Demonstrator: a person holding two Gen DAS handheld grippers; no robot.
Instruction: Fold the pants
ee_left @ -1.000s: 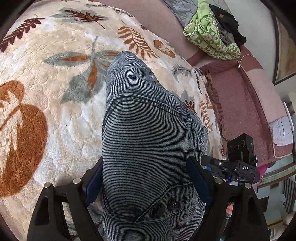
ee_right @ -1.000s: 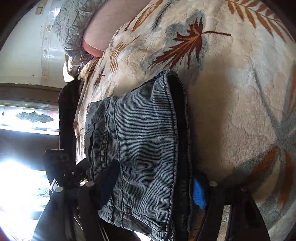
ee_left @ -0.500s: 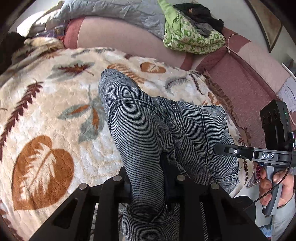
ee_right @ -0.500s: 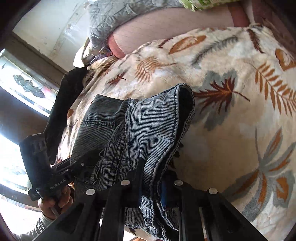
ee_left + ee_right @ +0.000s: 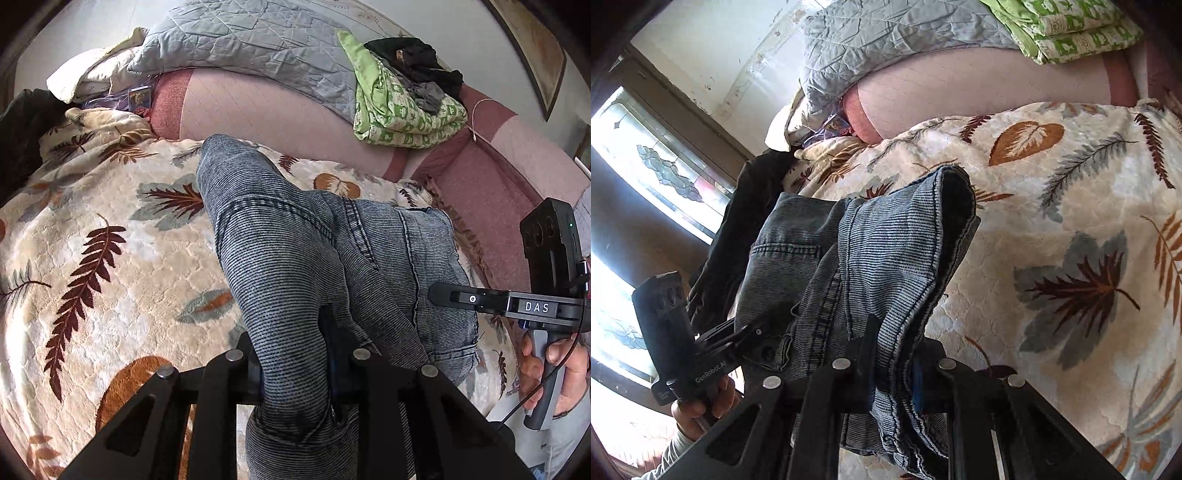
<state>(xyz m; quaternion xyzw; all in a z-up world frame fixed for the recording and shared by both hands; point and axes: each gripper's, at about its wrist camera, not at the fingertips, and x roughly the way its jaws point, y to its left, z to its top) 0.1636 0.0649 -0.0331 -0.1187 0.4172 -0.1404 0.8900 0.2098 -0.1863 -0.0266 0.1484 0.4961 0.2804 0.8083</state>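
The grey-blue denim pants (image 5: 280, 258) lie bunched on a cream leaf-print blanket (image 5: 92, 258). My left gripper (image 5: 295, 354) is shut on a raised fold of the pants near their close end. In the right wrist view my right gripper (image 5: 892, 365) is shut on the pants (image 5: 879, 258) at a stitched edge, lifting it off the blanket (image 5: 1071, 258). The right gripper also shows in the left wrist view (image 5: 517, 306) at the right, held by a hand. The left gripper shows in the right wrist view (image 5: 701, 362) at lower left.
A pink sofa back (image 5: 277, 114) runs behind the blanket. A grey quilt (image 5: 251, 40), a green patterned cloth (image 5: 402, 110) and dark clothes (image 5: 417, 55) lie on it. A dark garment (image 5: 750, 206) lies at the blanket's left edge, by a window (image 5: 646, 170).
Both grippers went from open around the pants to shut on folds of denim. They have since lifted and tilted up, so more of the sofa back shows.
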